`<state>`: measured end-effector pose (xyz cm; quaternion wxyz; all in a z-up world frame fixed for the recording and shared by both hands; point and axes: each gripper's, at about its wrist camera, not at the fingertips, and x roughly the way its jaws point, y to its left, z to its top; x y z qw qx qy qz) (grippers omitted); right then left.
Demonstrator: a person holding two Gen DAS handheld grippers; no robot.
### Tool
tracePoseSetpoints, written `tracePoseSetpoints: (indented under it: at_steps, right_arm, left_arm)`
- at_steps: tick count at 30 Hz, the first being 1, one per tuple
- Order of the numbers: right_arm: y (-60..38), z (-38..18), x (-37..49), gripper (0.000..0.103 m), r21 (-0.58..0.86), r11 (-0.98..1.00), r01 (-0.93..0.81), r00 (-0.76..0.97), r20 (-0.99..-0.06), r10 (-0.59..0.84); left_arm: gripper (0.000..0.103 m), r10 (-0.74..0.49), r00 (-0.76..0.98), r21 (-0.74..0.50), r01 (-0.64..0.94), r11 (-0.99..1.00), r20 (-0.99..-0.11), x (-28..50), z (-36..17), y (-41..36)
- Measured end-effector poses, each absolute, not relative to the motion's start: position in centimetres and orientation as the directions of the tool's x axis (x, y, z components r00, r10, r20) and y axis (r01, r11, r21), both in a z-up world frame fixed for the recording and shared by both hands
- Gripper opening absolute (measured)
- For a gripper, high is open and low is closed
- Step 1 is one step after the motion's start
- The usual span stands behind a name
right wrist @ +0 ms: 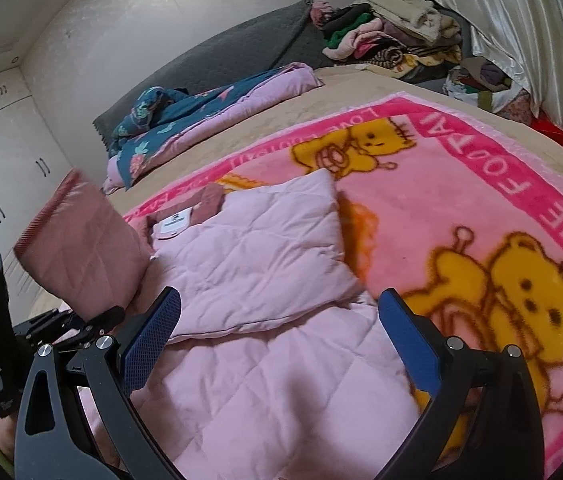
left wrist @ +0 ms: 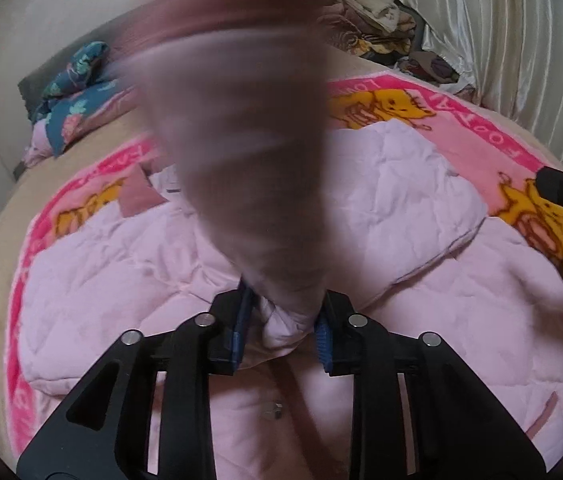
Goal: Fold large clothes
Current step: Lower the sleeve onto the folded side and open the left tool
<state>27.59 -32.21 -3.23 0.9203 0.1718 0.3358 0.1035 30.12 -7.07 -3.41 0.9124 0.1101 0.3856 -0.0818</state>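
Bedroom: pale walls, white wardrobe doors at far left of the right wrist view, satin curtain (right wrist: 521,40) upper right.

Bed (right wrist: 321,116): tan sheet, filling both views.

Blanket (right wrist: 441,208): pink, yellow bear print, spread over the bed's centre.

Jacket (right wrist: 265,288): large, pale pink, quilted, lying on the blanket; collar and label toward upper left, one side panel already folded inward.

Sleeve (right wrist: 77,248): darker pink ribbed cuff, lifted at left of the right wrist view, its long axis rising away from the body; blurred in the left wrist view.

Left claw (left wrist: 281,328): clamped on the sleeve's lower part, nearer the fold; judged to carry the sleeve across the body.

Right claw (right wrist: 281,332): spread wide, empty, above the jacket's lower half.

Clothes pile (right wrist: 401,28): upper right.
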Motion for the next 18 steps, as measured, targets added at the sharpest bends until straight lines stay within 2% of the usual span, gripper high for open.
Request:
tracePoseSetpoints:
  at_steps: [4, 7, 8, 9, 14, 18]
  right_arm:
    - [-33.0, -3.3, 27.8, 0.099, 0.382, 0.923, -0.048, 0.758, -0.587, 0.283]
    - [-33.1, -3.3, 28.0, 0.099, 0.385, 0.922, -0.044, 0.758, -0.588, 0.282]
    - [-33.0, -3.2, 28.1, 0.099, 0.383, 0.923, -0.045, 0.757, -0.59, 0.282]
    - [-32.8, -3.2, 28.1, 0.099, 0.385, 0.922, -0.053, 0.755, -0.588, 0.289]
    - [-30.4, -2.8, 28.5, 0.099, 0.387, 0.914, -0.126, 0.724, -0.594, 0.351]
    - [-26.8, -3.2, 29.5, 0.099, 0.385, 0.903, -0.192, 0.673, -0.618, 0.407]
  left_arm:
    - [0.038, -0.085, 0.681, 0.14, 0.269, 0.953, -0.728, 29.6, -3.8, -8.0]
    - [0.057, -0.092, 0.66, 0.151, 0.302, 0.941, -0.746, 29.1, -4.3, -8.8]
    - [0.068, -0.122, 0.651, 0.126, 0.32, 0.939, -0.749, 28.7, -4.2, -8.8]
    - [0.074, -0.146, 0.646, 0.104, 0.332, 0.938, -0.749, 28.4, -4.0, -8.7]
    - [0.086, -0.209, 0.647, 0.016, 0.324, 0.946, -0.733, 27.3, -2.5, -6.2]
    - [0.091, -0.132, 0.681, -0.015, 0.175, 0.984, -0.72, 28.5, -1.1, -1.8]
